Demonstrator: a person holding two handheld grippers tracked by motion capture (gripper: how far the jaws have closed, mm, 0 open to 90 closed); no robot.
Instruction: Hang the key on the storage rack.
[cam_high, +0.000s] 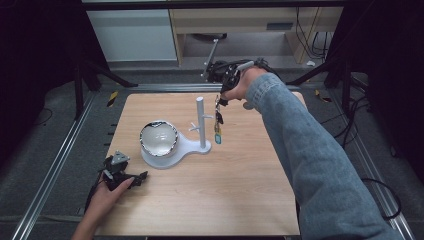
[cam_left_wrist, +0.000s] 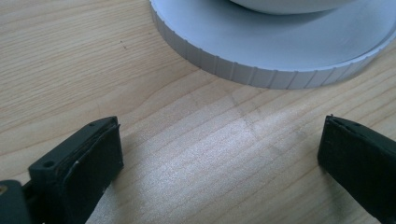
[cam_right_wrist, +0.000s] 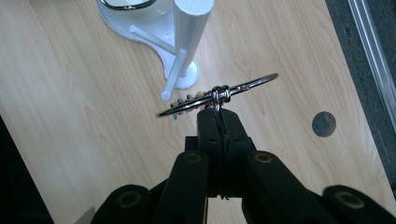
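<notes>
- Now our right tongs (cam_right_wrist: 217, 116) pinch a metal key ring with dangling charms (cam_high: 218, 120), lifted beside the white plastic peg stand (cam_high: 201, 122).
- Our left tongs (cam_left_wrist: 219, 158) rest spread on the light wooden counter (cam_high: 225, 190), near the stand's round base.

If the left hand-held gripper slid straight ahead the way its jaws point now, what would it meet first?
Most likely the ribbed rim of the round white plastic stand base, just ahead across bare wooden table. The left hand-held gripper is open with nothing between its jaws; depth is hard to judge.
</notes>
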